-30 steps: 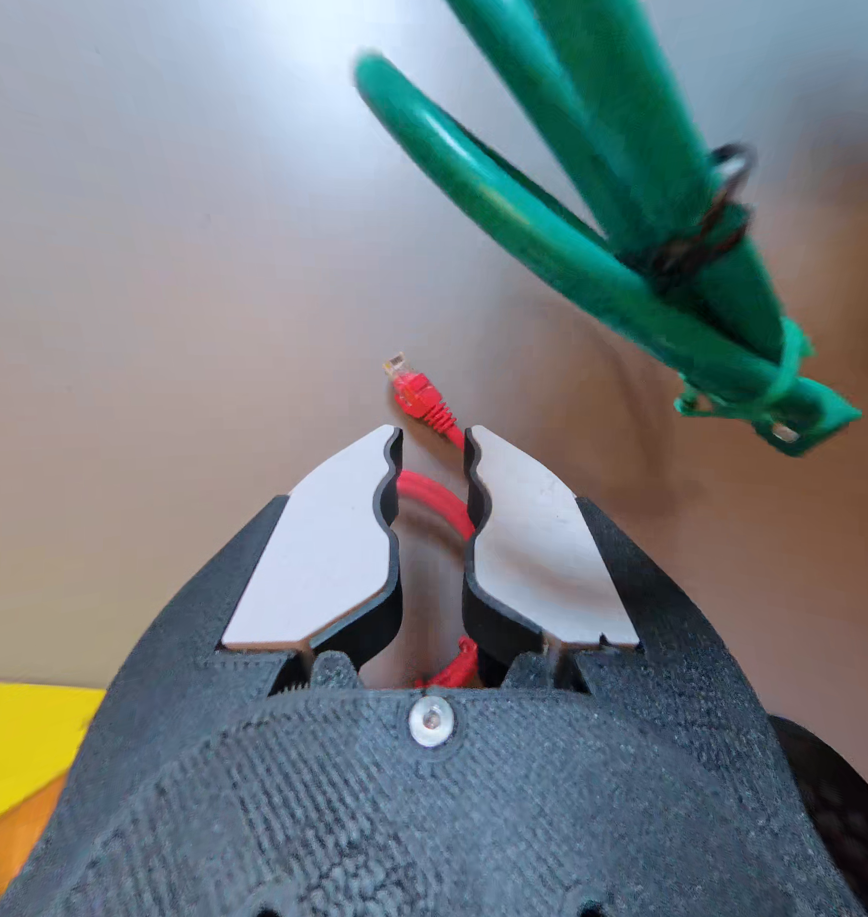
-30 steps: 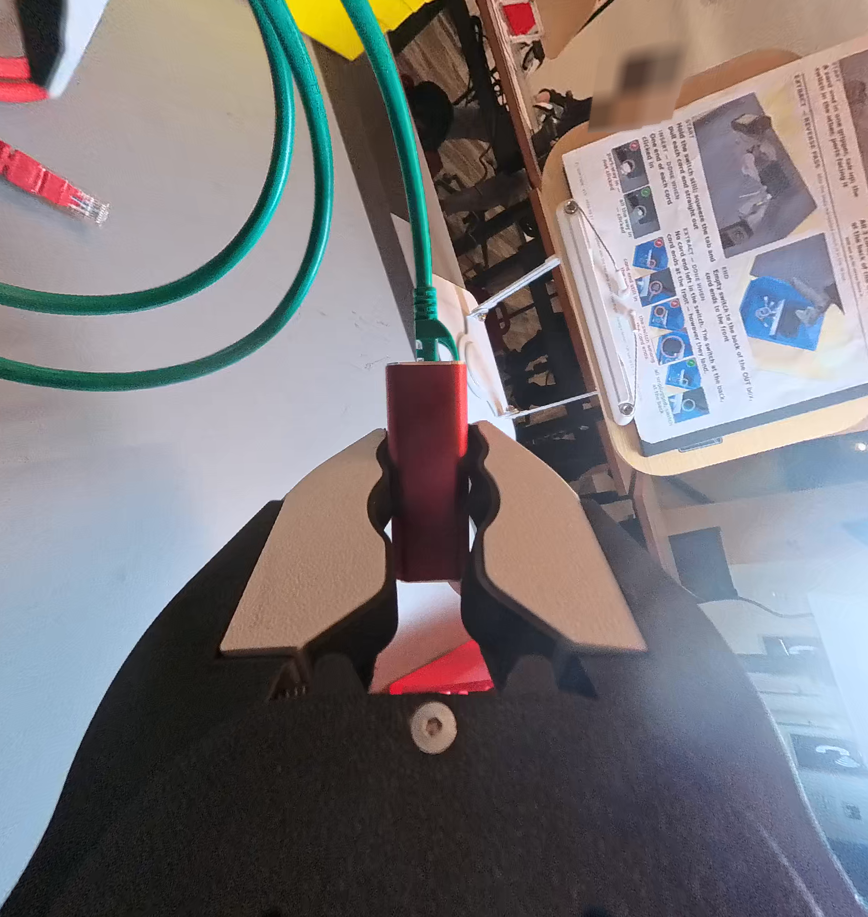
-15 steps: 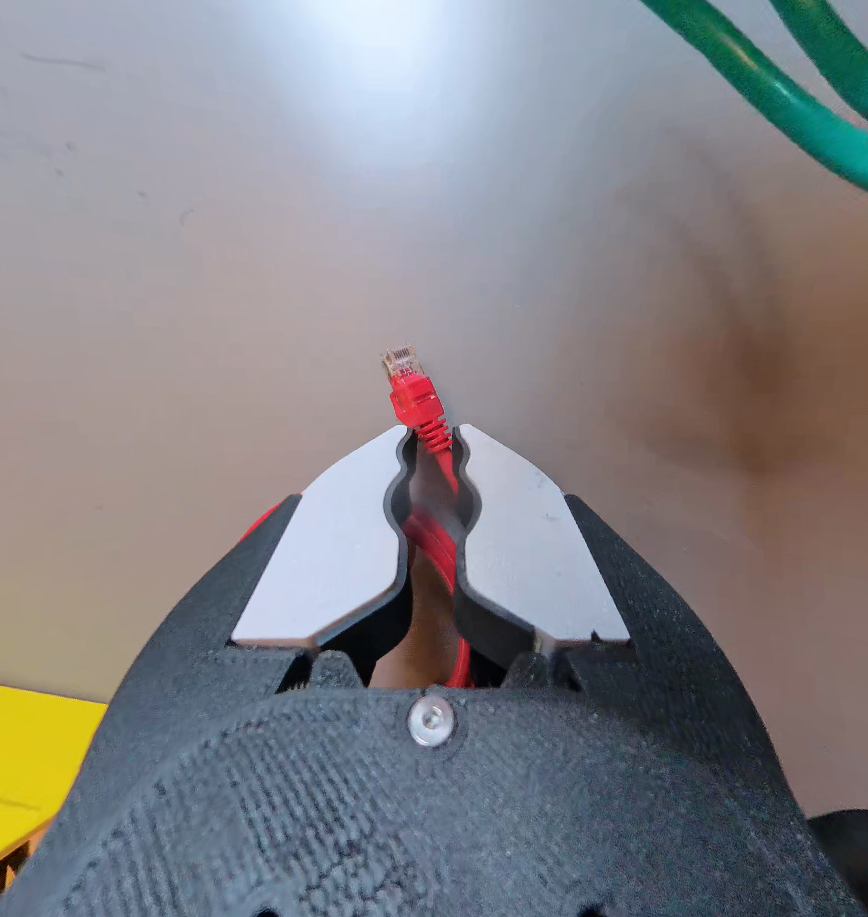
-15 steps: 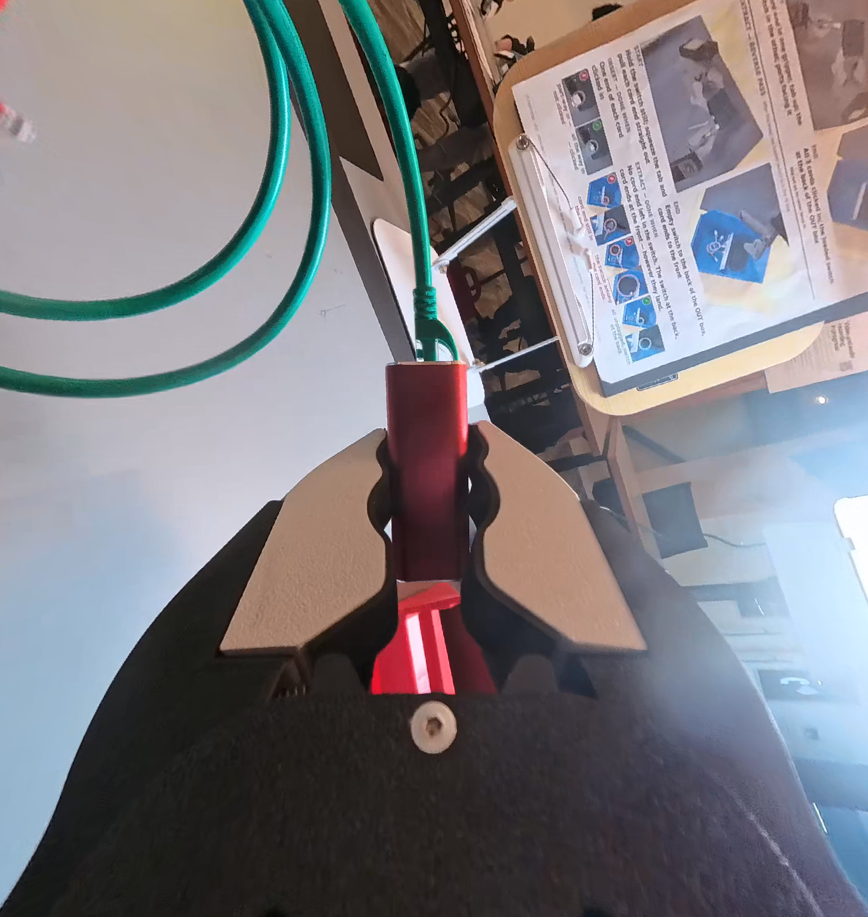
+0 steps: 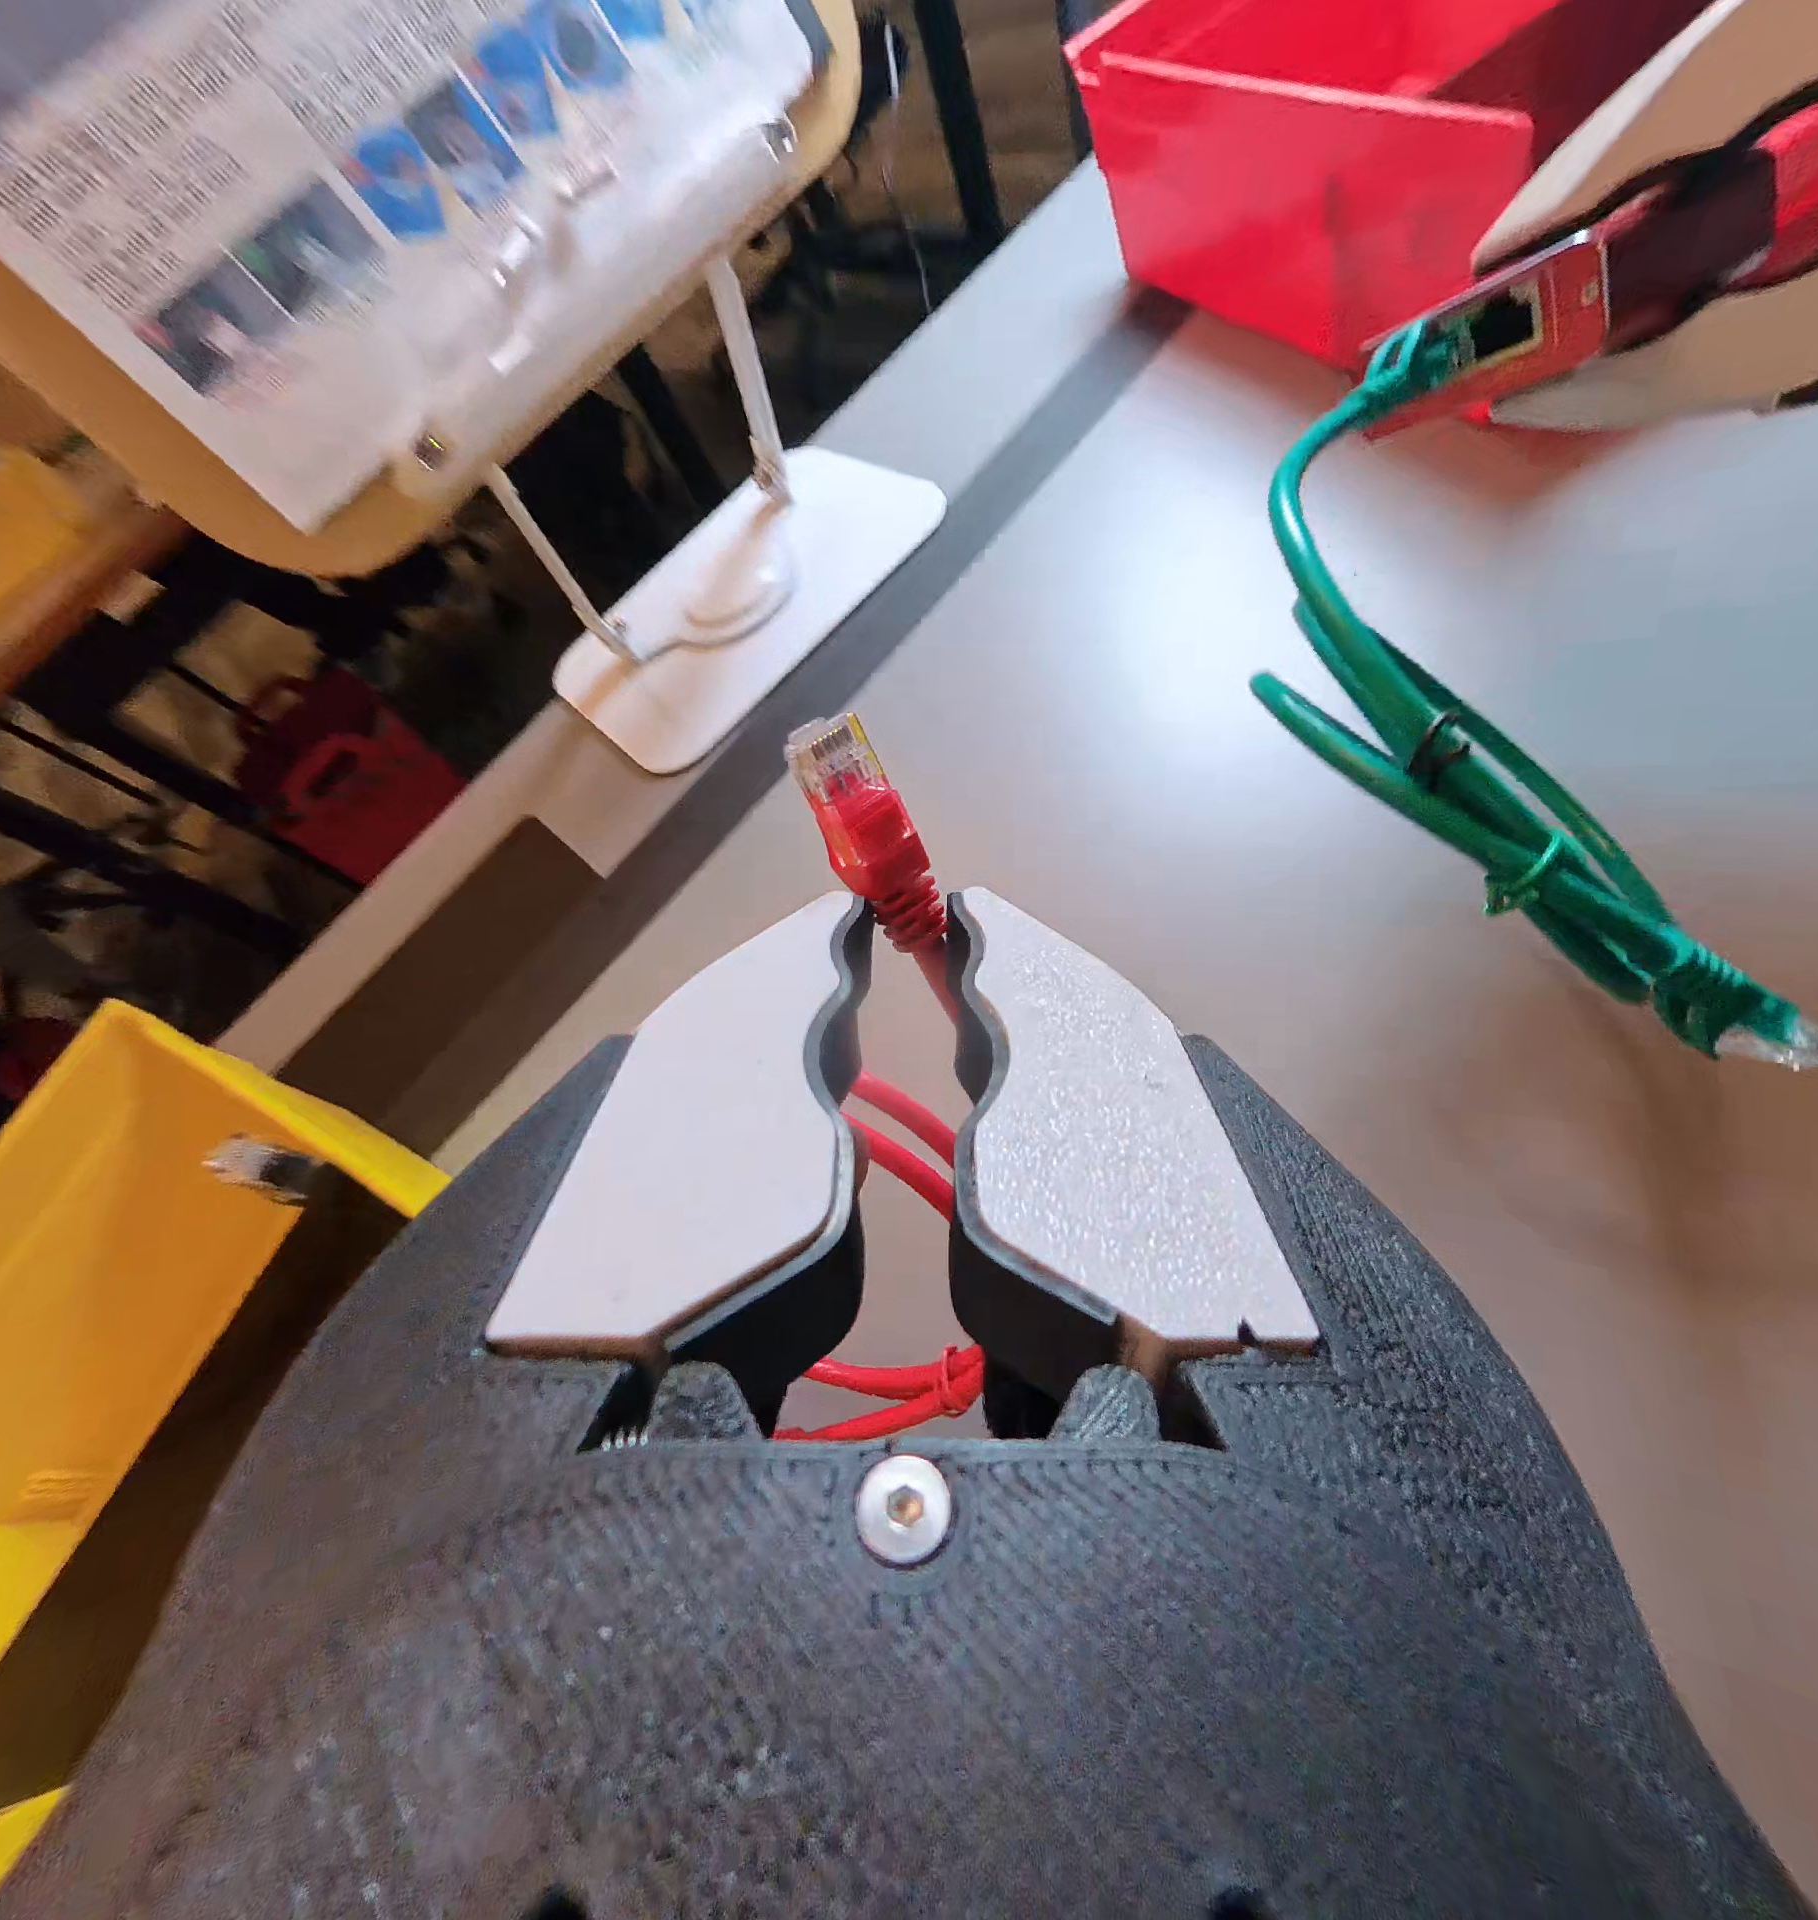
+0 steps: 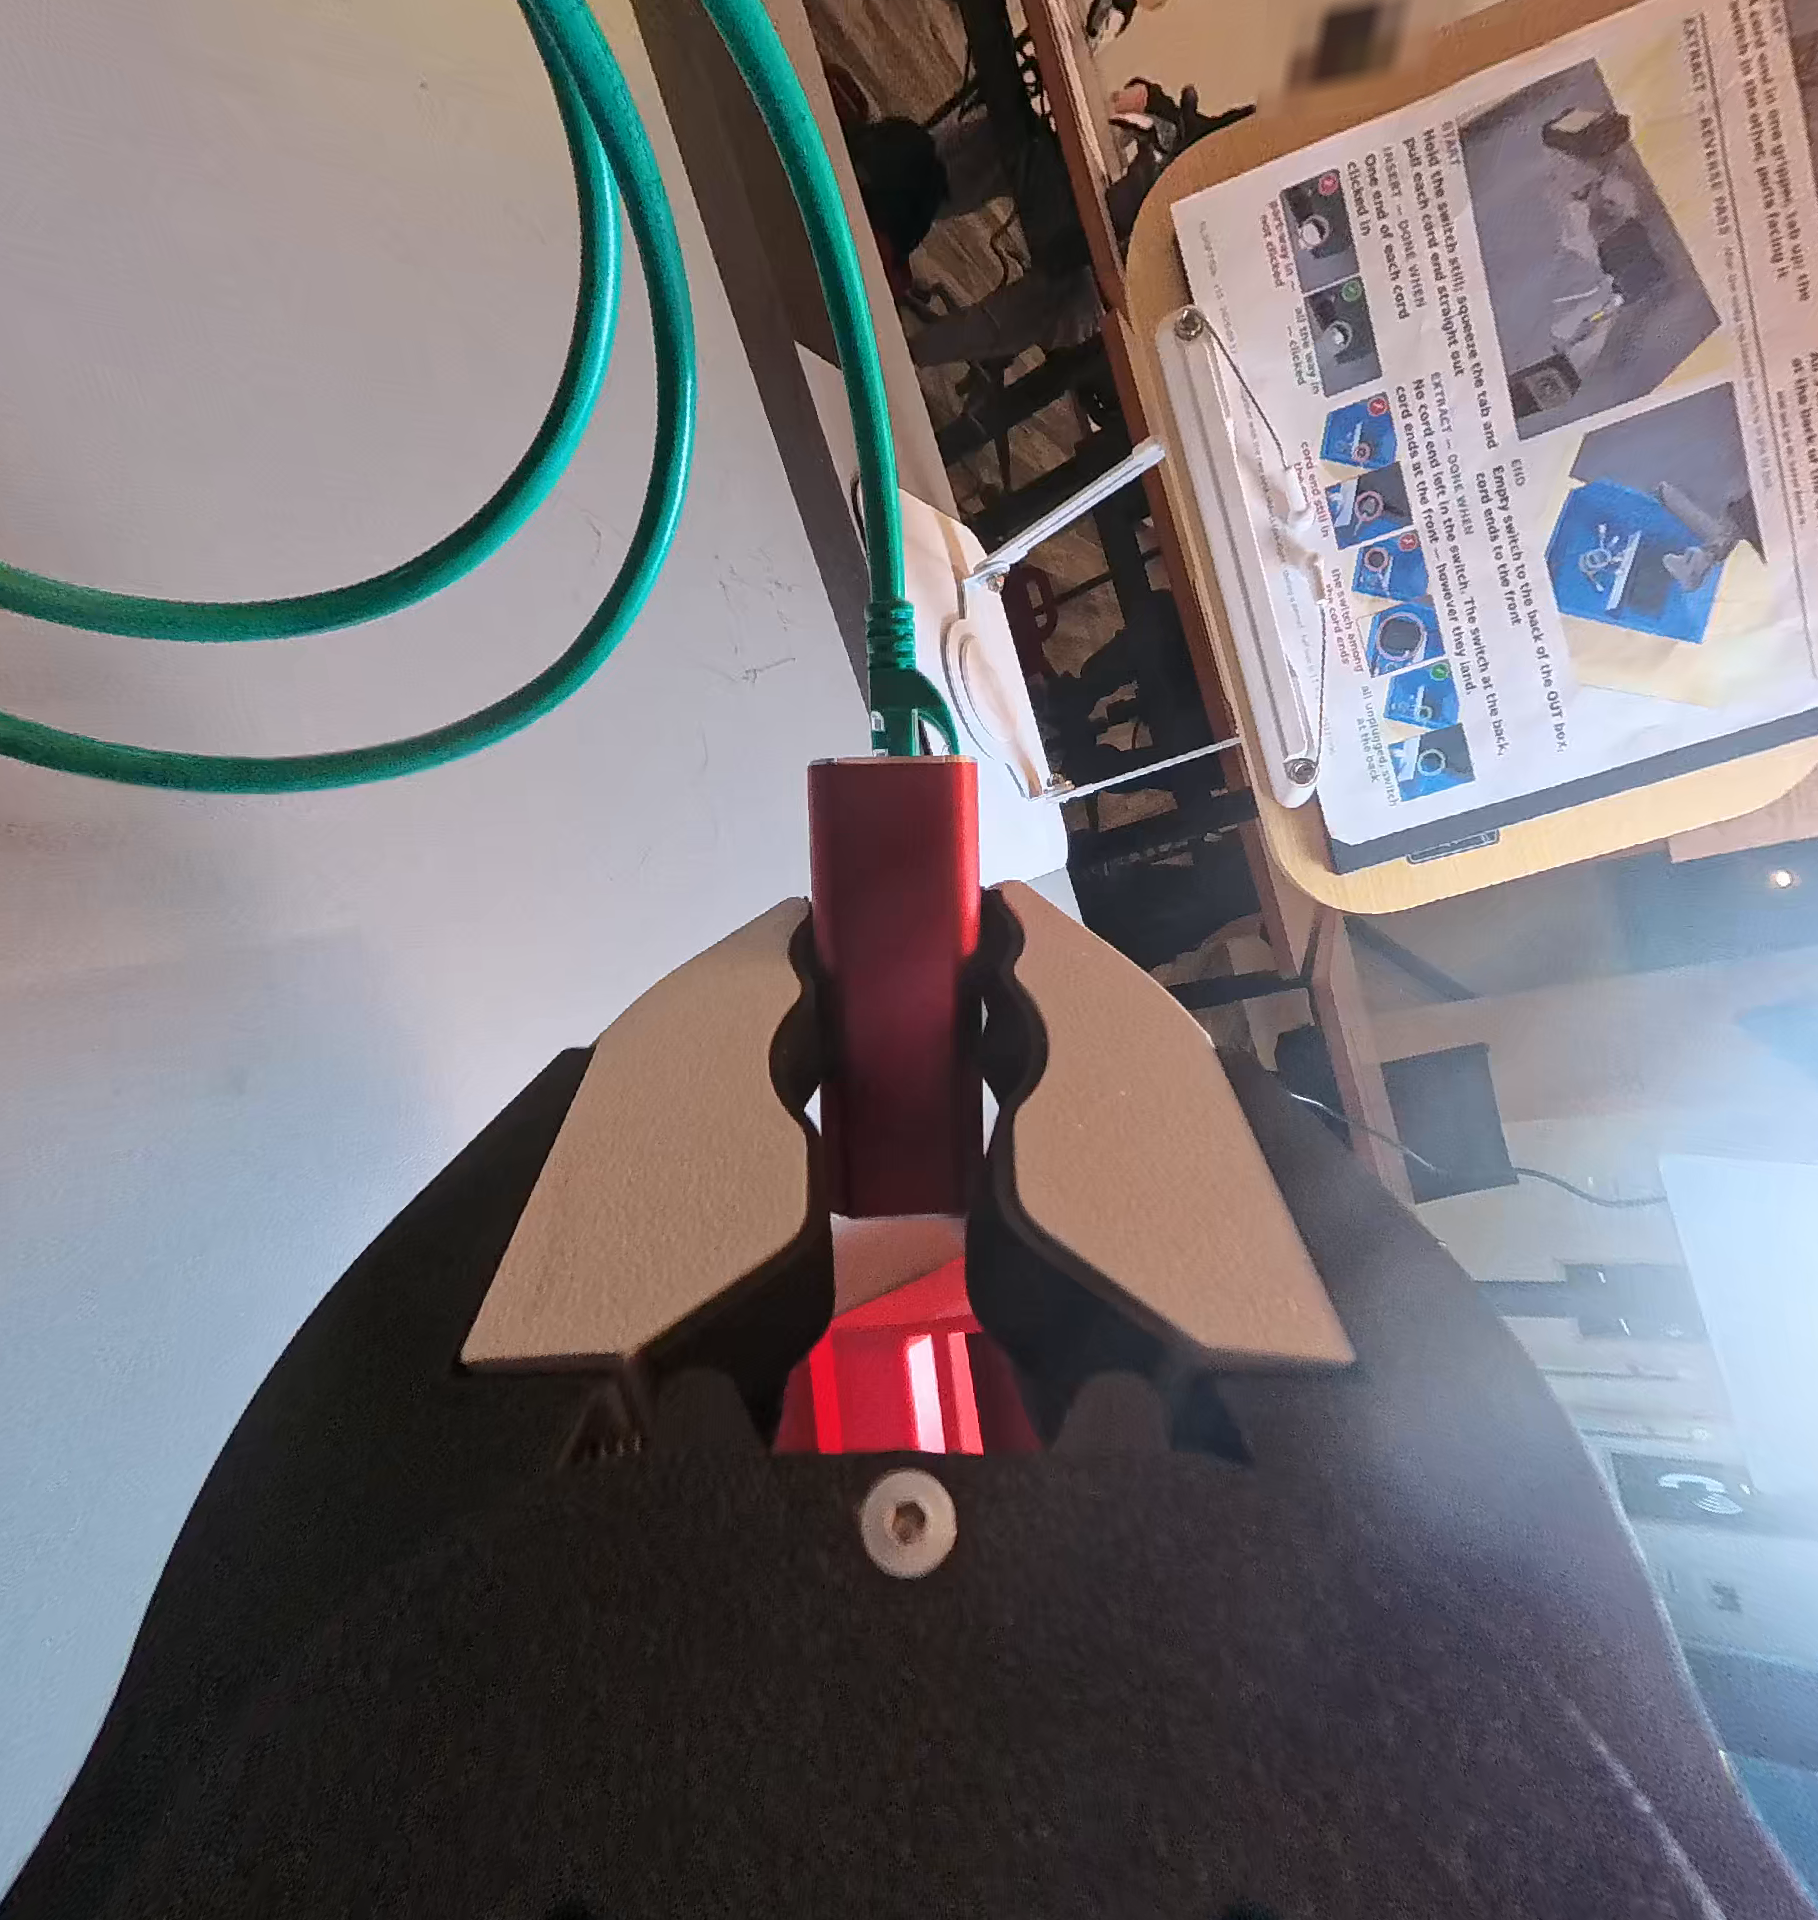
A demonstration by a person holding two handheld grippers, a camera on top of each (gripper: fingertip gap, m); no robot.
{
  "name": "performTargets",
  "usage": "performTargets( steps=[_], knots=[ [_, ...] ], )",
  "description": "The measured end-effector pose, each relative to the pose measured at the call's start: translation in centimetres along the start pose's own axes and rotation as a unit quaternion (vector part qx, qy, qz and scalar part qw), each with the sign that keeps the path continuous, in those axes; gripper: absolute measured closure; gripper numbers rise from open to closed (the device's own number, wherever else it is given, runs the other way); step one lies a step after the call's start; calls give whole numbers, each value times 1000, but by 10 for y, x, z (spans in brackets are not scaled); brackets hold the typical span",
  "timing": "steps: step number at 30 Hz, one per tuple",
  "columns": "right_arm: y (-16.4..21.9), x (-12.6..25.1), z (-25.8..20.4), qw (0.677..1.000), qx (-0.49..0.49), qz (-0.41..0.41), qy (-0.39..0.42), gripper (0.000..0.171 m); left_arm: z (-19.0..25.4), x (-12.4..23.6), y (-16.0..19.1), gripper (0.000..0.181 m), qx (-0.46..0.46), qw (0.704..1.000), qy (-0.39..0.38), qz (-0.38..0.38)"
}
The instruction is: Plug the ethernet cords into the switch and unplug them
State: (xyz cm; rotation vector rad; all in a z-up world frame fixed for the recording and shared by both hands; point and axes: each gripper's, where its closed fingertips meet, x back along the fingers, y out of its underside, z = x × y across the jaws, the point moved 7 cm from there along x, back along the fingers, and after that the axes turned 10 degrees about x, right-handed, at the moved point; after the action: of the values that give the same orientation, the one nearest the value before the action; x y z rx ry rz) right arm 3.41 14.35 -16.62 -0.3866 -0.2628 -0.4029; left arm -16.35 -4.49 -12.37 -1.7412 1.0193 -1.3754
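Instruction sheet (image 6: 1570, 436): printed headings, paragraphs and small photo panels, clipped on a tan board (image 6: 1507, 873); lettering legible in the right wrist view.
Same sheet, left wrist view (image 5: 292, 218): blurred, unreadable.
Elsewhere: no lettering legible.

A grey bench (image 5: 1196, 644) carries a red bin (image 5: 1300, 177) at its far edge and a white stand base (image 5: 749, 613). The stand holds a tan board (image 6: 1507, 852) with a printed sheet (image 6: 1570, 436). A yellow bin (image 5: 84, 1299) sits at the left.
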Motion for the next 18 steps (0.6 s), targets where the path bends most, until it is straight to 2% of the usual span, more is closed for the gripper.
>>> performTargets(
  steps=[1,5,9,12,16,18],
  knots=[
    [0,0,0,1000,1,-1,0,144,1,2,-3,167,-6,1000,-16,14],
    [4,1,1,1000,-2,-4,3,144,11,5,-6,167,-57,992,-84,79],
    [8,3,3,1000,-8,-5,8,144,21,2,10,167,-23,984,-117,133],
    [9,4,4,1000,-8,-6,9,144,37,-1,32,167,-12,989,-104,105],
    [11,4,6,1000,-12,-7,11,144,68,10,53,166,-47,993,-73,83],
    [12,2,5,1000,-13,-9,8,144,84,16,64,160,-82,995,-43,32]
  ],
)
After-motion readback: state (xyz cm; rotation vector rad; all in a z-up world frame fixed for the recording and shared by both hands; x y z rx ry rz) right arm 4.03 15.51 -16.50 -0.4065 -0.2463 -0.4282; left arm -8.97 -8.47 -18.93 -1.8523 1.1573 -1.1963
